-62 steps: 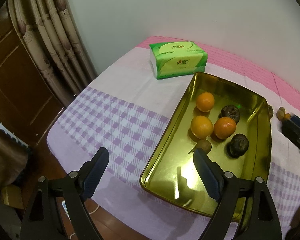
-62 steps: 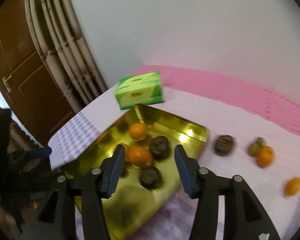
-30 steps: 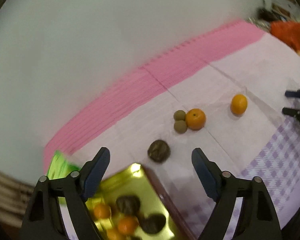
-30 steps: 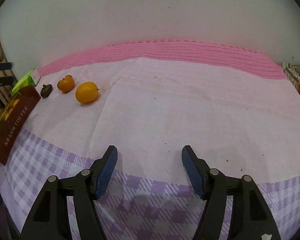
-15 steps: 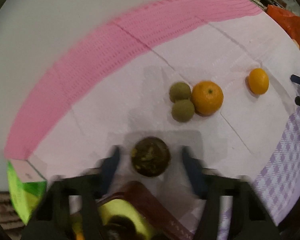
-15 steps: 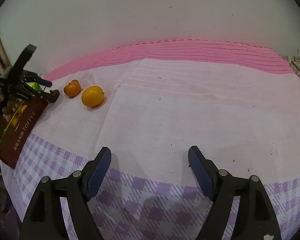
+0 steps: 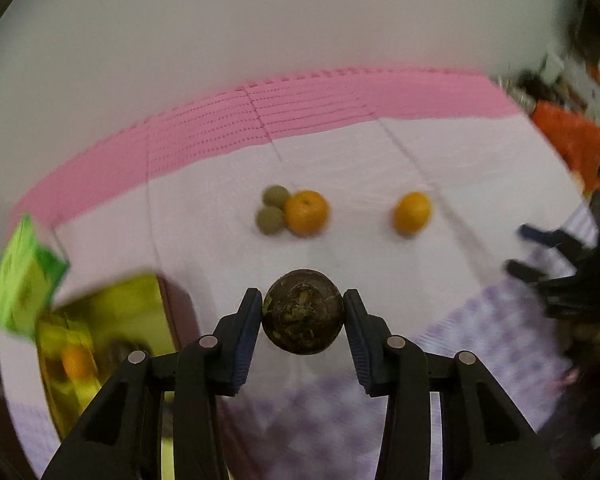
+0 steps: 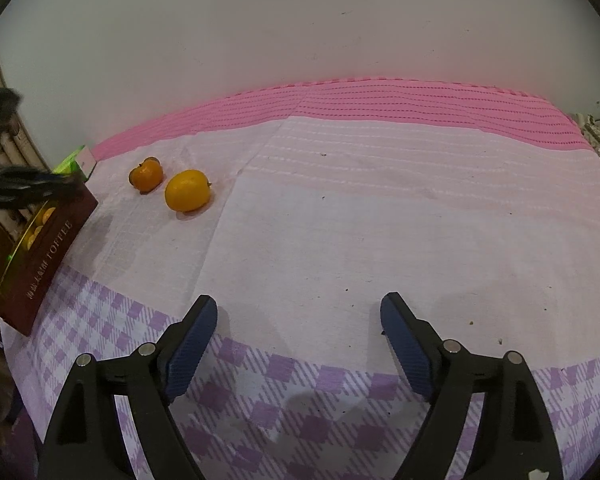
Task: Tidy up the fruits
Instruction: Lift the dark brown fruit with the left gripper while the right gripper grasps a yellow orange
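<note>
My left gripper (image 7: pixel 303 320) is shut on a dark brown round fruit (image 7: pixel 302 311) and holds it above the tablecloth. Beyond it lie two small green-brown fruits (image 7: pixel 271 210), an orange (image 7: pixel 307 212) touching them, and a second orange (image 7: pixel 412 212) apart to the right. The gold tray (image 7: pixel 100 312) with fruit inside is at the lower left. My right gripper (image 8: pixel 298 328) is open and empty over the cloth; the left gripper (image 8: pixel 28 186) shows blurred at its far left, above the tray (image 8: pixel 48 256). Both oranges (image 8: pixel 148 175) (image 8: pixel 187 190) show there.
A green tissue box (image 7: pixel 24 276) sits beside the tray's far end; its corner also shows in the right wrist view (image 8: pixel 78 162). A white wall runs behind the table. An orange bag (image 7: pixel 572 148) lies at the far right. The table edge is close below both grippers.
My left gripper closed on the dark fruit that lay on the cloth and lifted it. The right gripper stayed open and barely moved.
</note>
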Demonstrator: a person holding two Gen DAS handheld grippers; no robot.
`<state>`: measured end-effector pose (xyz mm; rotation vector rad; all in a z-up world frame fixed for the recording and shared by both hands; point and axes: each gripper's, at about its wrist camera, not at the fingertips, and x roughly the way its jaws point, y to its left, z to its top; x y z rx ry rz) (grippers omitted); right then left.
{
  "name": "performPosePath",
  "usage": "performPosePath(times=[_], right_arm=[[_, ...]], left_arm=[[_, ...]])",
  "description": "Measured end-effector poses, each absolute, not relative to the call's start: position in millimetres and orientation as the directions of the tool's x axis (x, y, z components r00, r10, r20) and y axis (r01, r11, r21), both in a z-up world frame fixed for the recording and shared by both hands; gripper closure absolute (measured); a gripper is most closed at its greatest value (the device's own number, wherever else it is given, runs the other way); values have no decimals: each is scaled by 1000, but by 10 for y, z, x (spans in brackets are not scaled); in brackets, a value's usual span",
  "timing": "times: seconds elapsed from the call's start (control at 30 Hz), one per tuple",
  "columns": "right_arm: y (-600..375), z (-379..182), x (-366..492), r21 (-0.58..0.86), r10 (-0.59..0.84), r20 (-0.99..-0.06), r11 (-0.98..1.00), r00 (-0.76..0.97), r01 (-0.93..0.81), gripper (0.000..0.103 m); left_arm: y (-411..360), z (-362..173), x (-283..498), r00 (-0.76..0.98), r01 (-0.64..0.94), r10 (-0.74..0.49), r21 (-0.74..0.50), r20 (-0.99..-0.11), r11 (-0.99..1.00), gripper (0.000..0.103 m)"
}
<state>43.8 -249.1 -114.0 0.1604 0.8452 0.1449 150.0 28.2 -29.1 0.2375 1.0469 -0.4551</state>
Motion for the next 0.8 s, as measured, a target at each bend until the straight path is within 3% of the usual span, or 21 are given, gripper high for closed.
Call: performPosePath(times=[0.4,0.8], right_arm=[[-2454,-1155,452,174,163,-739,984,654,-49,18],[-2397,-1171,459,117,119,-757,992,642,-46,14]], left_arm=[[488,-138,610,478,322,-281,-131,-832,938,60],[858,5,192,587,215,-191,-76,-787,974,60]])
